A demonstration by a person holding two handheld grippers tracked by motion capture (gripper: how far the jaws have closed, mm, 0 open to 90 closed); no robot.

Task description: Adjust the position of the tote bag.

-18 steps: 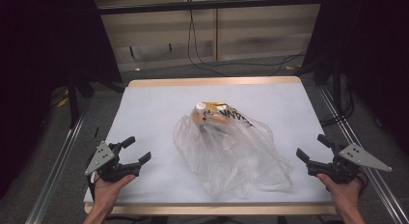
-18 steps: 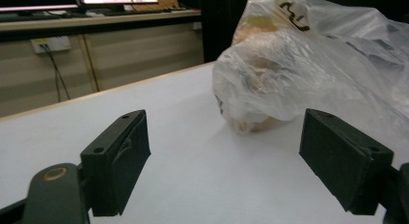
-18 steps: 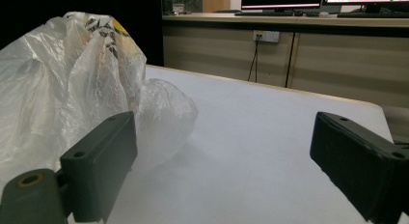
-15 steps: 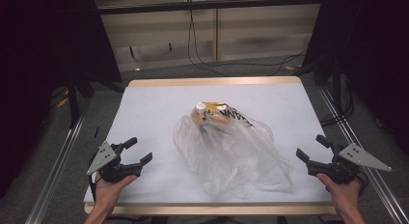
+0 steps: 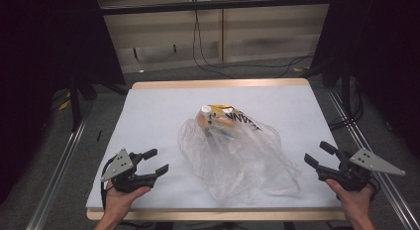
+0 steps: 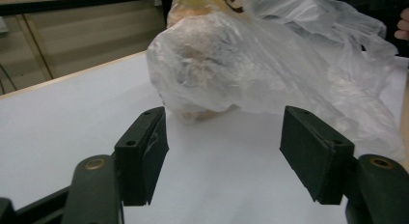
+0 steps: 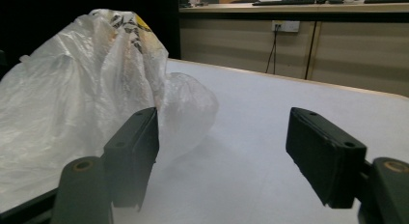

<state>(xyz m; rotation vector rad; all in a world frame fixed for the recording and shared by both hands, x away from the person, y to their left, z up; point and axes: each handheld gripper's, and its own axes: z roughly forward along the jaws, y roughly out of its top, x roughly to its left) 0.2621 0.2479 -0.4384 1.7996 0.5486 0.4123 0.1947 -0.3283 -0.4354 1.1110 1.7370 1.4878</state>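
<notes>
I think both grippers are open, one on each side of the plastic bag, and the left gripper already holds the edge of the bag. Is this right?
Not entirely. The left gripper holds nothing: in the left gripper view its jaws stand open over bare table, apart from the plastic bag. The rest is right: the right gripper is open too, and the grippers sit one on each side of the bag.
</notes>
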